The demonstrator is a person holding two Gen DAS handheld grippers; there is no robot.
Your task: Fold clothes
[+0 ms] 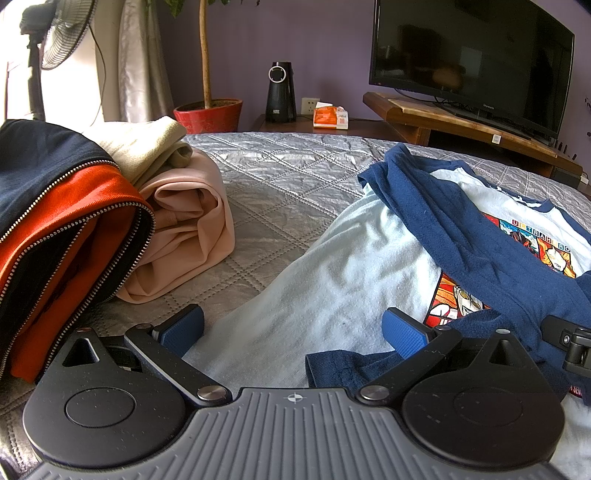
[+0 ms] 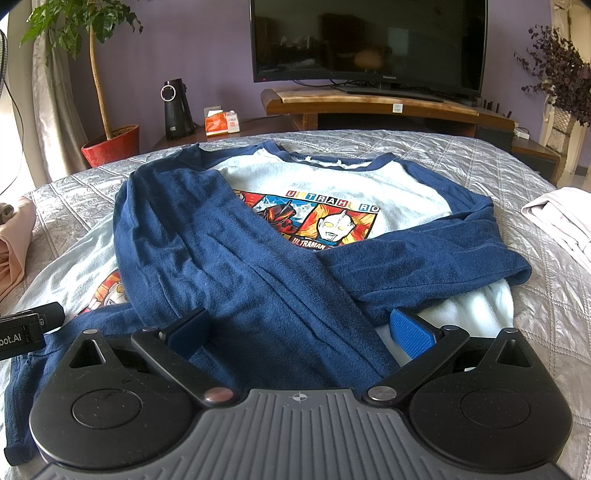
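A pale blue shirt with navy sleeves and a bright cartoon print lies face up on the grey quilted bed. Both navy sleeves are folded across its chest and cross each other. My right gripper hovers open over the crossed sleeves near the hem, nothing between its blue pads. In the left wrist view the same shirt fills the right half. My left gripper is open above the shirt's left side edge, with a navy cuff lying near its right finger.
Folded clothes sit at the bed's left: a navy and orange zip jacket, a pink garment and a beige one. A pale folded garment lies at the right. Beyond the bed stand a TV, a red plant pot and a fan.
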